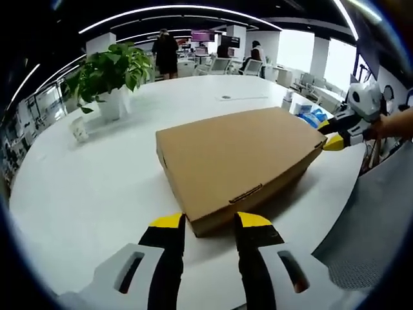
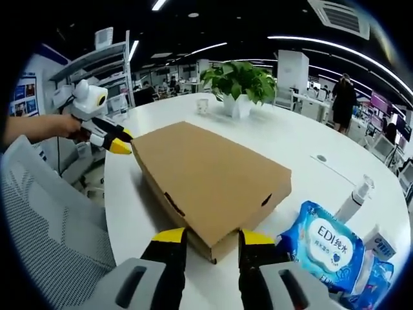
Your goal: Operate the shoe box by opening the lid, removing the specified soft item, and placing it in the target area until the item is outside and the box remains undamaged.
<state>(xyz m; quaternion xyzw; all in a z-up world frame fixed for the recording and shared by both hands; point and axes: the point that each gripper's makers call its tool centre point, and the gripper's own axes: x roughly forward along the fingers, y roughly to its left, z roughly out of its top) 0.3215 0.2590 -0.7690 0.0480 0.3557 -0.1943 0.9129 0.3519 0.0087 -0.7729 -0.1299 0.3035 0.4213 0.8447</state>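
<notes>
- Left tongs spread, their tips just at the near corner of the closed shoe box, pinching nothing.
- The box lies flat on the white surface, lid shut; the soft item is presumably inside.
- Right tongs spread at the opposite corner, beside a wipes pack.
- Judgement: lift the lid edge gently and evenly from both corners, so the cardboard does not tear.
</notes>
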